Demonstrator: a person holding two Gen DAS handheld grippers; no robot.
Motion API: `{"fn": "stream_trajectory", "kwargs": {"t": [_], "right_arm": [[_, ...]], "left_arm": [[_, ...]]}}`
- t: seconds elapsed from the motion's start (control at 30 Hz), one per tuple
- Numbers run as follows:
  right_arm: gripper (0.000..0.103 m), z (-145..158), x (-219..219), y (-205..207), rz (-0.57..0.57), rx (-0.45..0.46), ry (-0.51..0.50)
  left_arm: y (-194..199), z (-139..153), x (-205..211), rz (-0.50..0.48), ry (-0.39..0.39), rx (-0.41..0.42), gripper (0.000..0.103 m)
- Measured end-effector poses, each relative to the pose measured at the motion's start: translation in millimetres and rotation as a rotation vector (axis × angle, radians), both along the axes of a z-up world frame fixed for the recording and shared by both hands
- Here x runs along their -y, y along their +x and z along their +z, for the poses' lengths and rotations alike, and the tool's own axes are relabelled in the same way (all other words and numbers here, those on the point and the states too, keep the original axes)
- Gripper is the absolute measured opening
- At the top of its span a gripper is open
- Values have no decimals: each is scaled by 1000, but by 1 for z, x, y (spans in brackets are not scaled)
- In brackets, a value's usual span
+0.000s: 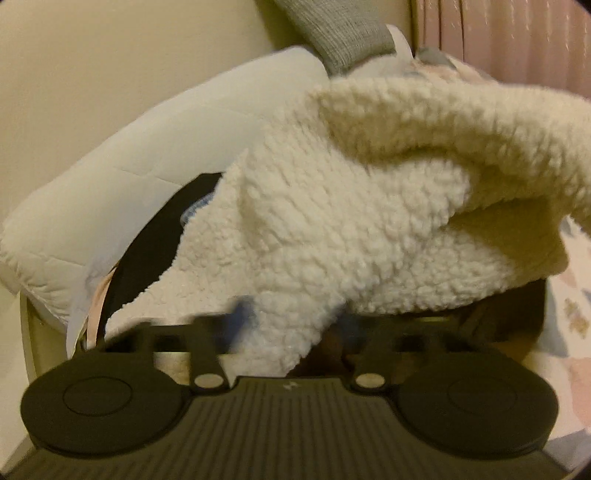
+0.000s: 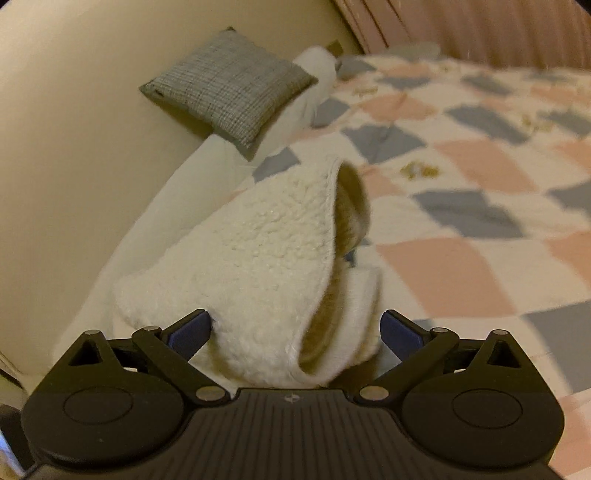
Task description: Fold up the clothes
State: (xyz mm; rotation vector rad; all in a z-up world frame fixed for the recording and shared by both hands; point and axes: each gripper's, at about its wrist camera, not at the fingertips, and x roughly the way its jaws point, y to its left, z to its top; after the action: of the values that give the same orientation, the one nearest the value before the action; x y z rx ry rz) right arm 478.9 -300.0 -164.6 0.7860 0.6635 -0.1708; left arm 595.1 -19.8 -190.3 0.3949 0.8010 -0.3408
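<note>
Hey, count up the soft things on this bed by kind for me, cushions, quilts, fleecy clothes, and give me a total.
Grey woven cushion: 1
White pillow: 1
Patchwork quilt: 1
Cream fleecy garment: 1
Total: 4

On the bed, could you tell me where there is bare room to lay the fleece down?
The patchwork quilt is free right of the fleece, out toward the pink curtain. It is crowded on the left: white bedding and a grey cushion line the wall.
</note>
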Motion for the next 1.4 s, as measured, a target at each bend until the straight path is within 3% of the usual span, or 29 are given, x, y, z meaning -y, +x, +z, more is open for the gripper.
{"fn": "stream_trajectory", "kwargs": {"t": [0.03,0.1,0.17,0.3,0.4,0.53,0.6,0.7,0.77,0.9,1.03,1.2,1.4], "right_arm": [[66,-2,1,2,24,30,28],[28,-6,2,4,77,80,77],[17,-4,2,-1,99,96,75],[11,13,-2,-37,128,157,42],[11,19,0,-84,117,143,27],[11,5,8,-163,64,1,15],[13,-14,11,-201,28,-152,-16],[44,-53,20,-250,-93,-464,13],[45,-63,23,-280,-156,-557,-17],[60,-58,24,-305,-158,-534,-6],[67,-49,20,-288,-84,-474,-45],[67,-47,18,-254,15,-409,-130],[67,-66,24,-216,129,-387,-213]], "left_arm": [[-1,1,-2,-4,-8,7,20],[-8,6,-8,-12,-17,38,18],[-20,13,-15,-34,-30,54,17],[-67,22,-37,-117,-12,53,16],[-113,17,-56,-184,11,-14,18],[-174,-5,-72,-243,51,-196,24],[-201,-13,-78,-260,61,-272,28],[-231,-10,-84,-274,76,-297,46],[-238,-7,-85,-264,70,-286,49],[-230,-5,-83,-201,40,-272,53],[-216,5,-58,-195,25,-239,53],[-174,21,-21,-243,-20,-165,54],[-109,26,18,-292,-51,-115,58]]}}
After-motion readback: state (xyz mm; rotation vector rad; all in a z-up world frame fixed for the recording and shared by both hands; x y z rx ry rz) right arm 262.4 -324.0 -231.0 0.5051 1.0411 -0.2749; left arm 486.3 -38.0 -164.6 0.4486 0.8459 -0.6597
